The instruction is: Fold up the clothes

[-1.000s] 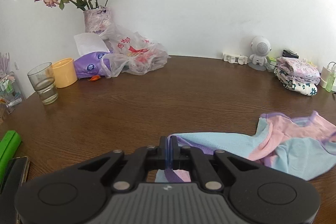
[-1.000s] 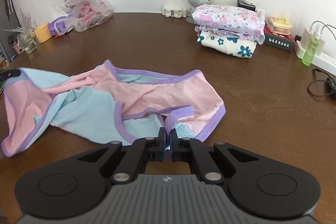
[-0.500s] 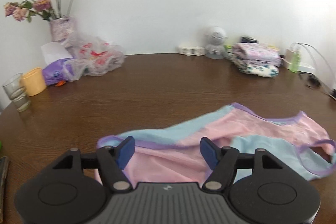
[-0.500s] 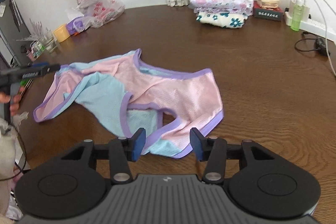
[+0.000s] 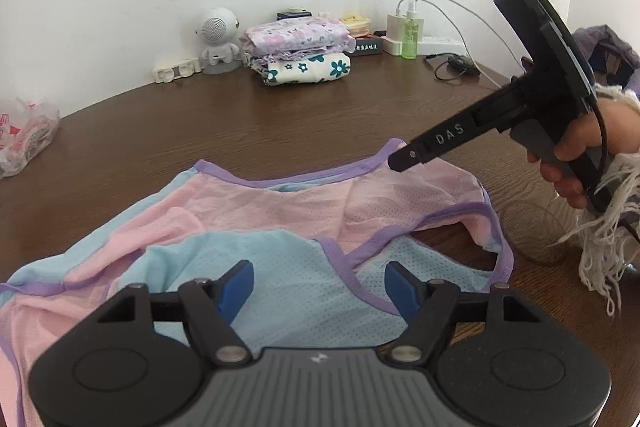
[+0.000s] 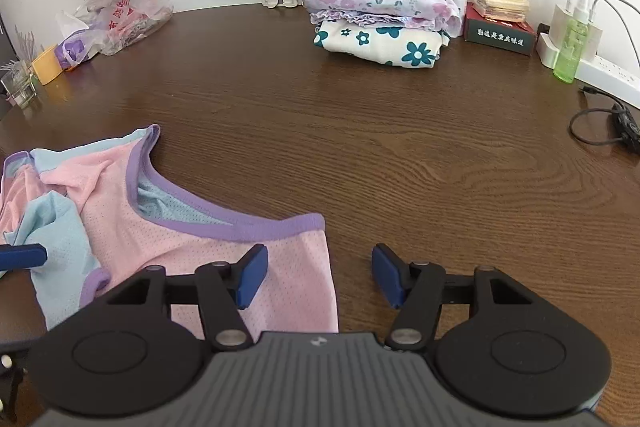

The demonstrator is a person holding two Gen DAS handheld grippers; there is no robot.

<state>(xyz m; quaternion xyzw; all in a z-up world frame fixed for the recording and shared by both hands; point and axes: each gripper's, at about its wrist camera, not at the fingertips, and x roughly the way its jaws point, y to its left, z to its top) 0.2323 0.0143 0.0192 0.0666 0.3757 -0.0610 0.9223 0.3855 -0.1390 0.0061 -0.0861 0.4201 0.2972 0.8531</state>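
A: What did we log for the left gripper [image 5: 318, 287]?

B: A second back we had it pinched shut on the light blue edge of the vest. Its jaws had just been opening, and now we saw the blue pads [image 5: 239, 285] standing well apart over the blue mesh panel, nothing clamped.

A: And the right gripper [image 6: 319, 275]?

B: Same story. We had it shut on the purple hem a second ago; its jaws had just been opening, and now they stood apart. The left pad hovered over the pink corner, the right pad over bare wood. Not gripping.

A: Where did we put the garment?

B: The pink and blue vest [image 5: 280, 211] lay loose and crumpled on the brown wooden table [image 6: 400, 147], near edge, released by both. In the left view the camera had swung right: earlier we saw the flower vase and cups, now we saw the folded floral stack [image 5: 300, 55] and the white speaker figure [image 5: 218, 39] at the back wall.

A: Anything new in frame?

B: Yes, in the left view we now saw the right tool from the side, its tip over the vest's far purple-trimmed corner, with the person's hand [image 5: 576, 163] on the handle. In the right view we caught a blue pad of the left tool at the left edge.
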